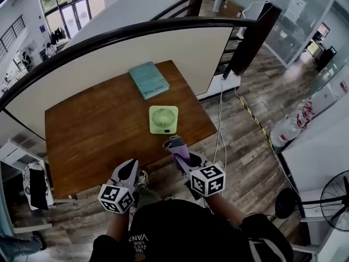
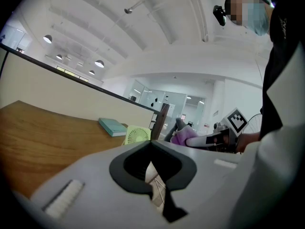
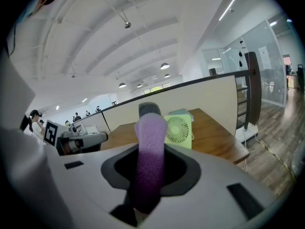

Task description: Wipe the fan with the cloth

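Right gripper, its jaws clamped on a folded purple cloth, is held just short of the small green fan it is meant to wipe. The cloth stands up past the jaw tips, its end grey rather than purple. It is probably held that way so that soft fabric, not hard plastic, meets the grille first.

The fan stands upright in the middle of the head view, close to the near right edge of a brown wooden table, with its round grille turned toward the person. That puts the face to be cleaned straight ahead of the cloth, and cloth and fan are not yet touching.

Left gripper, seen at lower centre-left of the head view, has its jaws drawn together on nothing. It is held low by the table's near edge, well apart from the fan. It appears to be kept in reserve, and it may be needed to steady the fan, since so light a body would likely slide or tip under a push.

Behind the fan, apart from it and toward the top of the frame, a teal book lies flat near a white partition that runs along the table's far side. A pale cable trails down to the wood-plank floor at centre right. A black pedestal fan stands at the lower right edge, clear of the work.
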Demonstrator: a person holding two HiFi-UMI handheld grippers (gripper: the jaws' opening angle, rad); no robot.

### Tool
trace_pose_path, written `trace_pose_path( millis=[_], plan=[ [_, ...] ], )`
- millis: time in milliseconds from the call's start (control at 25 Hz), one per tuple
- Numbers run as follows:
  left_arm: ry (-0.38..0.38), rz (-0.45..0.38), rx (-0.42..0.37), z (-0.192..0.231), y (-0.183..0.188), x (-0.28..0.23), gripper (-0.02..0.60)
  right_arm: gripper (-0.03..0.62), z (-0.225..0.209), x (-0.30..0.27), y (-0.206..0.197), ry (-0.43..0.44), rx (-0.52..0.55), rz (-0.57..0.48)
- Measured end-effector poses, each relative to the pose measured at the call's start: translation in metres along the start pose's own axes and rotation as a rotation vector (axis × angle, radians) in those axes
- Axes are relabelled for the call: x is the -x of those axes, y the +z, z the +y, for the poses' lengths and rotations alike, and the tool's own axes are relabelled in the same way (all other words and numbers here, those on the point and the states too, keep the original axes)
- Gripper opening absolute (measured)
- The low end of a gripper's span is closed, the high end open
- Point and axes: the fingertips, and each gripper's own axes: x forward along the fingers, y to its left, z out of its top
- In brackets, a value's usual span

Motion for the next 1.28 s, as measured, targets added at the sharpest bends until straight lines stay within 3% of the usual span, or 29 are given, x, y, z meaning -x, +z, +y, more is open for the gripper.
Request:
trace_pose_path(
  millis=[1280],
  plan=[
    [0.016,0.041,-0.047,-0.019,-0.013,-0.008,0.011,0.100,-0.011,0.015,-0.011,-0.004,-0.011,-0.015]
  ],
)
